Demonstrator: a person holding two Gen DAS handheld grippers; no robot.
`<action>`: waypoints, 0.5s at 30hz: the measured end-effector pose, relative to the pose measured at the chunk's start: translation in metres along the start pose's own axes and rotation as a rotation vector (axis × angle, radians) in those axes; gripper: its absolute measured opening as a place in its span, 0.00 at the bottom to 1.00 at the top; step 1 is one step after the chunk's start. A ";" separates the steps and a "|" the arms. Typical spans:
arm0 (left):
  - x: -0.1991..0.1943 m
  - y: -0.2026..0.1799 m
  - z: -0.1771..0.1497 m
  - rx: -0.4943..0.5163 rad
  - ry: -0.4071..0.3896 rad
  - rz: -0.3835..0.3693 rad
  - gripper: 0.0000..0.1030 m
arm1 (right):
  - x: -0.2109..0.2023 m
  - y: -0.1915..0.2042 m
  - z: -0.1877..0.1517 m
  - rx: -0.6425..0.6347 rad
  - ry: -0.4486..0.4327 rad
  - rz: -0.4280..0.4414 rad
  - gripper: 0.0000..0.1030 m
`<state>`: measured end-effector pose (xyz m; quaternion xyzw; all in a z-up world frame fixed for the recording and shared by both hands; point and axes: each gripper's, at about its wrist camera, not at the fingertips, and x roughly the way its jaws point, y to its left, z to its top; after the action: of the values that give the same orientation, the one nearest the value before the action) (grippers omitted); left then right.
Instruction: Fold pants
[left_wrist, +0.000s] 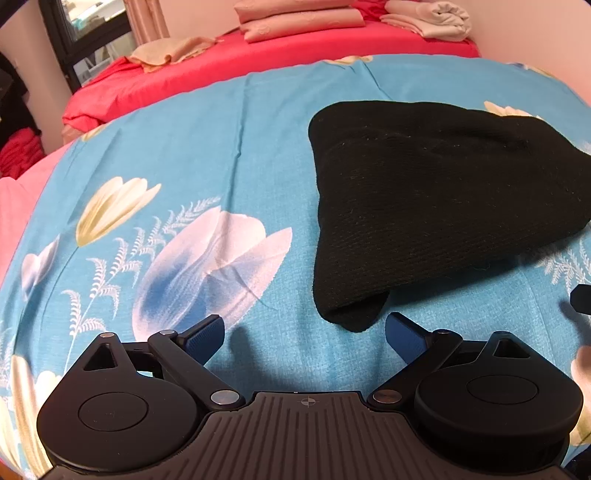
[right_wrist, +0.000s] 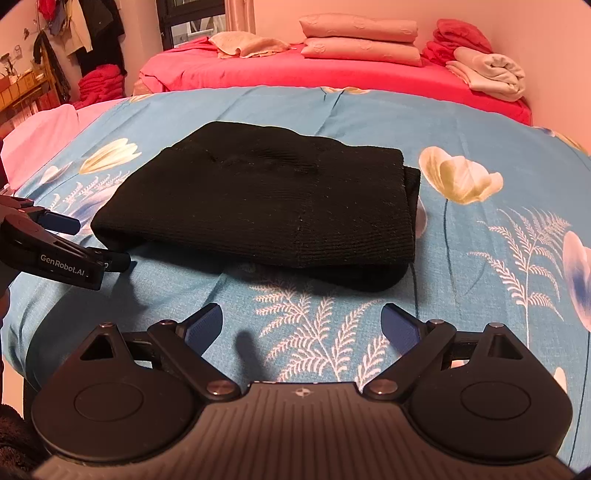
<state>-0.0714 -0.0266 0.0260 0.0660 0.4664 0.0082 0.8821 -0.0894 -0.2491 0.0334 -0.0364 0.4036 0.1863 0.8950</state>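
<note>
The black knit pants (right_wrist: 266, 206) lay folded into a thick, compact stack on the blue floral bedspread (right_wrist: 480, 122), their ribbed top layer flat and a lower layer showing along the near and right edges. In my right wrist view they sat ahead of my right claw (right_wrist: 302, 326), slightly to its left, with a strip of bare bedspread printed with white fern leaves between the claw's tips and the nearest edge of the stack. My right claw was spread wide, its blue pads (right_wrist: 205, 326) apart and holding nothing, apart from the cloth.

In my left wrist view the same pants (left_wrist: 443, 206) lay ahead and to the right of my left claw (left_wrist: 304, 334). Their nearest corner drooped toward me and ended just short of the gap between the tips, closer to the right pad (left_wrist: 402, 334) than to the left; I could not tell whether that corner touched the pad. My left claw was also spread open and empty. From the right wrist view I saw my left claw (right_wrist: 99, 242) at the left side of the stack, its tips just beside the pants' left edge, low over the bedspread.

Beyond the blue bedspread a red sheet (right_wrist: 258, 70) covered the far part of the bed, carrying two stacked pink pillows (right_wrist: 362, 42), a crumpled beige towel (right_wrist: 247, 46) and a folded pale blanket (right_wrist: 491, 75) against the wall.
</note>
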 end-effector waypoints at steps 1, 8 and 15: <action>0.000 0.000 0.000 0.000 0.000 -0.001 1.00 | 0.000 0.000 0.000 -0.001 0.000 0.001 0.91; 0.001 0.001 0.000 -0.002 0.000 -0.003 1.00 | 0.003 0.003 0.002 -0.018 0.003 -0.001 0.92; 0.003 0.002 0.001 -0.008 0.004 -0.008 1.00 | 0.003 0.003 0.003 -0.024 0.005 0.002 0.92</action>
<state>-0.0691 -0.0246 0.0246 0.0606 0.4682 0.0065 0.8815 -0.0862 -0.2441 0.0333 -0.0472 0.4034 0.1919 0.8934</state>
